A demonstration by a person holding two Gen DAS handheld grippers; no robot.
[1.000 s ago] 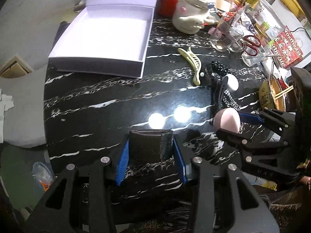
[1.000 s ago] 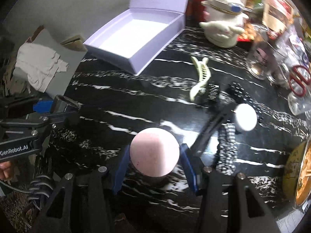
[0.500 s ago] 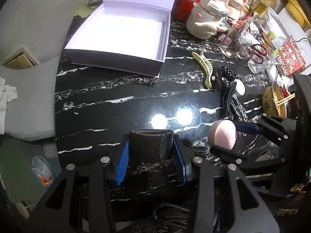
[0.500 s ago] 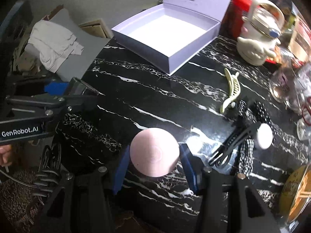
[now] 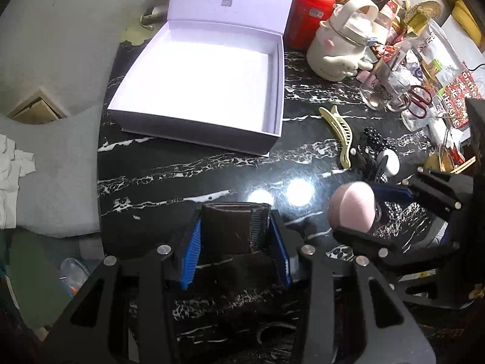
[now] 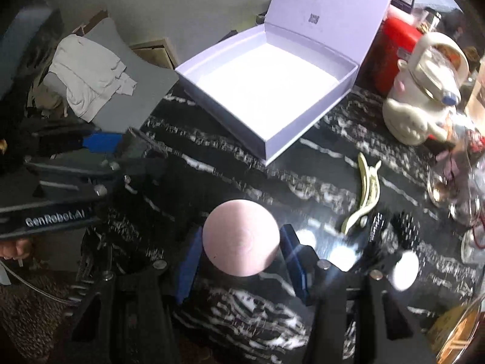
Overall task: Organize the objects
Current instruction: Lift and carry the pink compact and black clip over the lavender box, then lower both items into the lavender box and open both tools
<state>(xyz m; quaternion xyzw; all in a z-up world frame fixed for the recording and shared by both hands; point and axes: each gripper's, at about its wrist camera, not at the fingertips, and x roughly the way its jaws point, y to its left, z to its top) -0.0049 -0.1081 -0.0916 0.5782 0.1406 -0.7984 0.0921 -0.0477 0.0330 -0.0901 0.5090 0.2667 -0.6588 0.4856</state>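
My left gripper [image 5: 235,236] is shut on a dark brown comb [image 5: 235,227], held over the black marble table [image 5: 169,179]. To its right, my right gripper [image 6: 241,248] is shut on a pink round sponge puff [image 6: 241,238], also seen as the puff [image 5: 353,210] from the left wrist. An open lilac box [image 5: 200,82] with a raised lid sits at the table's far left corner, its white inside bare; the box [image 6: 266,91] lies beyond both grippers. A pale yellow hair claw [image 5: 338,132], black hair clips [image 5: 372,144] and a white round piece [image 5: 389,162] lie on the table.
A cream kettle-shaped jar [image 5: 344,48], a red canister [image 5: 309,15], glass cups [image 5: 382,88], red scissors [image 5: 419,101] and packets crowd the far right. A bowl with chopsticks [image 5: 445,159] stands at the right edge. Grey floor, white cloth [image 6: 88,75] and a person's hand [image 6: 15,248] lie to the left.
Both grippers have drawn back toward the table's near edge with their loads, so the box and clutter look farther off. The right gripper has rolled, tilting its view.
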